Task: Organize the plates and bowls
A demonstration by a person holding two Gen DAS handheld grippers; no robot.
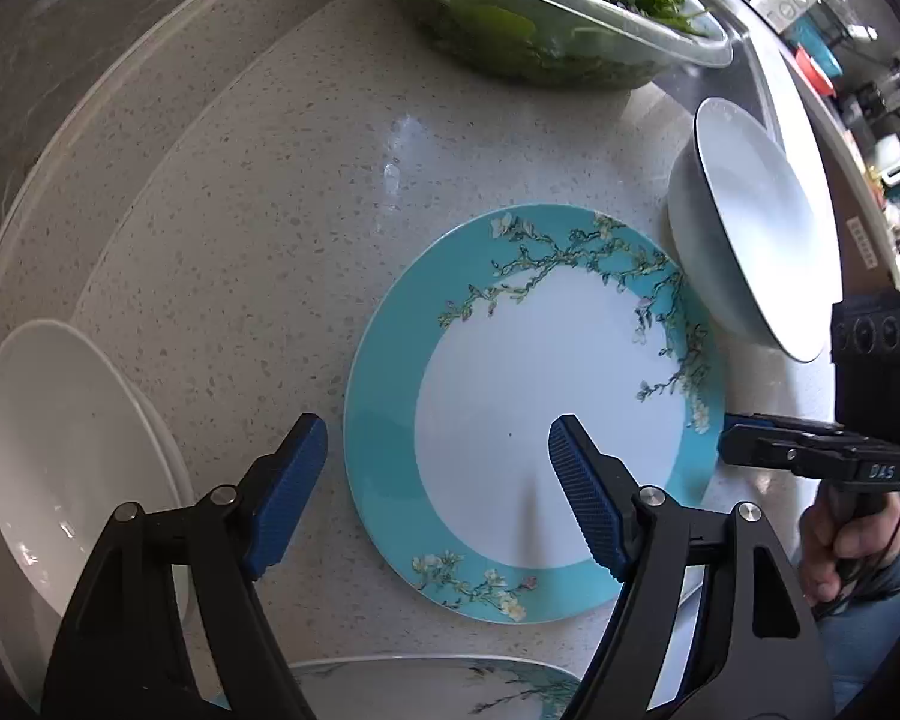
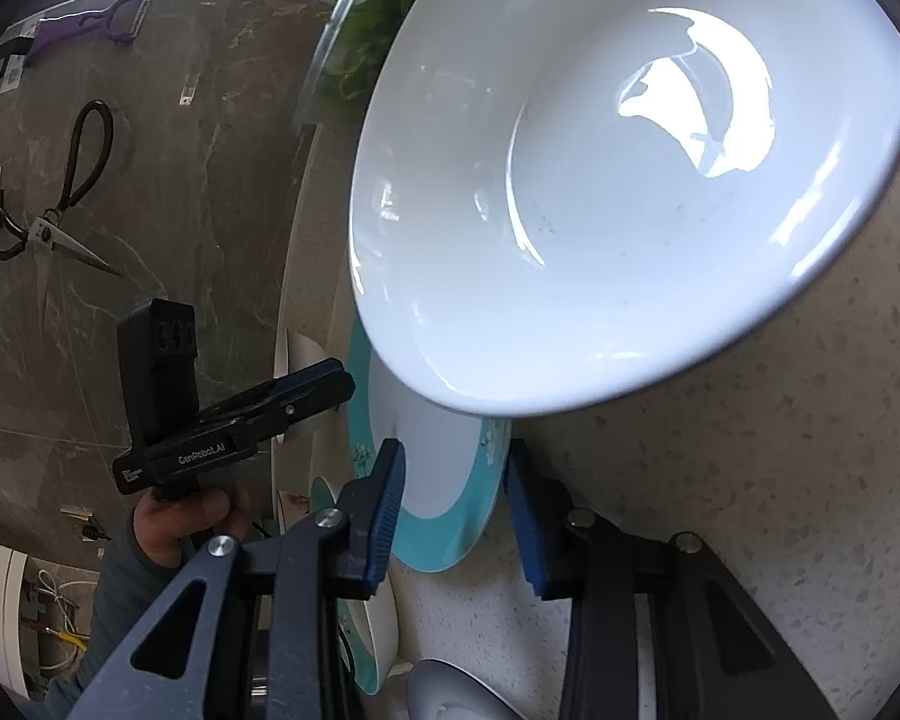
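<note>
The left gripper (image 1: 438, 474) hovers over the near-left part of a turquoise-rimmed plate (image 1: 528, 420) lying flat on the speckled counter (image 1: 258, 222), its blue fingers (image 1: 285, 495) spread wide and holding nothing. The right gripper (image 2: 453, 516), also spread, straddles the edge of the same plate (image 2: 438, 480) without clamping it. A white bowl (image 2: 618, 180) stands beside the plate, a second white bowl (image 1: 60, 456) at far left, and a glass dish of greens (image 1: 558, 6) behind.

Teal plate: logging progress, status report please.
Left tool open above teal plate. Right tool open astride its rim. White bowl overhangs plate's far edge.
</note>
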